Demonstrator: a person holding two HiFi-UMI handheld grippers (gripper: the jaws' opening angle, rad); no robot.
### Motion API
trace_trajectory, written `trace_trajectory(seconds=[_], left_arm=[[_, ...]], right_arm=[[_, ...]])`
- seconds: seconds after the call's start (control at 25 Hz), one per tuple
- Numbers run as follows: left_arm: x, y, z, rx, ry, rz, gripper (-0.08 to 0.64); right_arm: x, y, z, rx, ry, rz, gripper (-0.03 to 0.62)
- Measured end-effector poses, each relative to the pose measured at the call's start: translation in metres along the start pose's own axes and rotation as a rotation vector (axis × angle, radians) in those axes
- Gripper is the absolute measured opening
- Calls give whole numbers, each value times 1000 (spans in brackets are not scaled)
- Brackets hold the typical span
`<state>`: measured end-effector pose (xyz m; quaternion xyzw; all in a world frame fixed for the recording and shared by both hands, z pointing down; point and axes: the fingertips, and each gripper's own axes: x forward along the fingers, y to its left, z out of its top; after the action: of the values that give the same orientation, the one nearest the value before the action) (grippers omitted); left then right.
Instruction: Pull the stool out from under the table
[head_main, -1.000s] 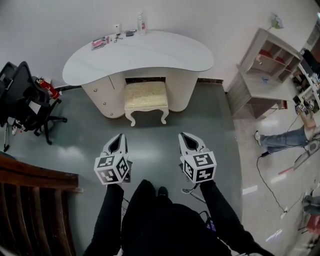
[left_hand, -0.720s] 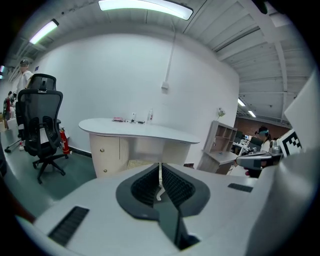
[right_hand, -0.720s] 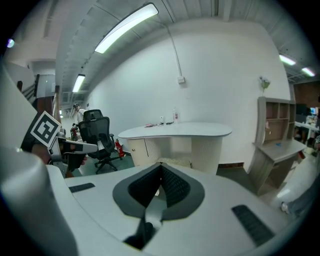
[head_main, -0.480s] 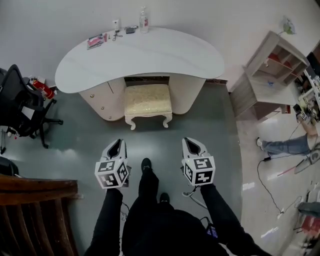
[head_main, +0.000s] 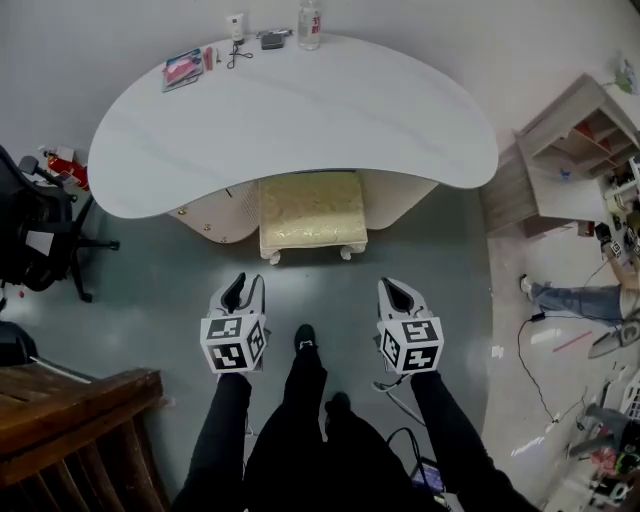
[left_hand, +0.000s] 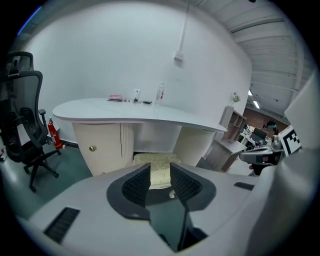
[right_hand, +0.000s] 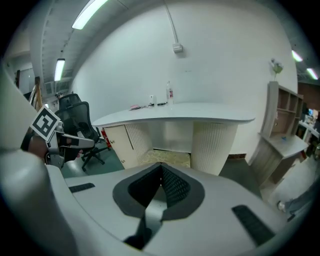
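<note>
As I view it from above: the table (head_main: 300, 110) stands against the far wall. The stool (head_main: 312, 210) sits under the table's near edge, between the left pedestal (head_main: 215, 212) and the right pedestal (head_main: 400, 195). A bottle (head_main: 309, 25) stands on the table's far edge. An office chair (head_main: 30, 220) stands left of the table, a shelf unit (head_main: 575, 150) right of it.

Open floor (head_main: 310, 292) before stool (head_main: 312, 208), tabletop (head_main: 300, 110) overhanging it, pedestals (head_main: 213, 212) flanking
</note>
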<state>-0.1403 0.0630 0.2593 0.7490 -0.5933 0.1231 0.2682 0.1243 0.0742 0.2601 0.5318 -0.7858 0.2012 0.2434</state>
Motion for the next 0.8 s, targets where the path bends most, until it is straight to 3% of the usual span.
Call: trace_trajectory(seconds=[0.36,0.48,0.8], left_arm=[[76,32,-58,11,136,15,216],[101,44,-84,46,173,41,261],[157,63,-158,78,204,134,303]], right_arm=[[76,-23,-35,-67,108,-87,5],[106,-29,-59,-81,160,-82,124],[176,-77,-141,-130,209,-118,224]])
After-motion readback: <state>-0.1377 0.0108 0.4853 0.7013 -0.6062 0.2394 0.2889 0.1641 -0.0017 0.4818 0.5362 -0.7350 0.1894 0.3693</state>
